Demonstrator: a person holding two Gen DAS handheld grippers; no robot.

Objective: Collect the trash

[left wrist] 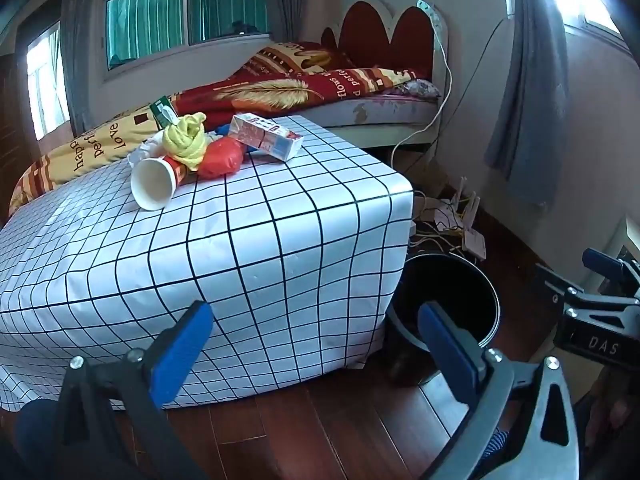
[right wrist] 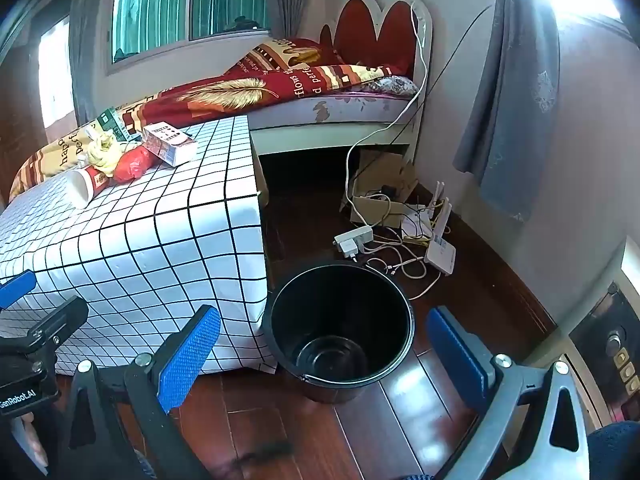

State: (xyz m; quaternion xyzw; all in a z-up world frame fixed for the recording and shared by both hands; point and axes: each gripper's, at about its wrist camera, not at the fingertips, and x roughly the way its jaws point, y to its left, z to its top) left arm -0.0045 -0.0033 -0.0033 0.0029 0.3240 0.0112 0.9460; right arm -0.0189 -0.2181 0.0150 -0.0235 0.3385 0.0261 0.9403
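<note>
Trash lies in a heap on the far part of the checked table [left wrist: 240,248]: a paper cup [left wrist: 154,184] on its side, a yellow crumpled wad [left wrist: 186,142], a red bag [left wrist: 222,158], a carton [left wrist: 266,138] and a green packet [left wrist: 162,112]. The heap also shows in the right wrist view, with the cup [right wrist: 86,186] and carton [right wrist: 170,144]. An empty black bin [right wrist: 340,328] stands on the floor right of the table. My left gripper [left wrist: 316,344] is open and empty, low before the table's near side. My right gripper [right wrist: 324,354] is open and empty, just before the bin.
A bed [left wrist: 320,88] with a red and yellow blanket lies behind the table. A router [right wrist: 440,252], a power strip [right wrist: 354,240] and tangled cables lie on the wooden floor by the wall, behind the bin. A grey curtain [right wrist: 512,100] hangs at right.
</note>
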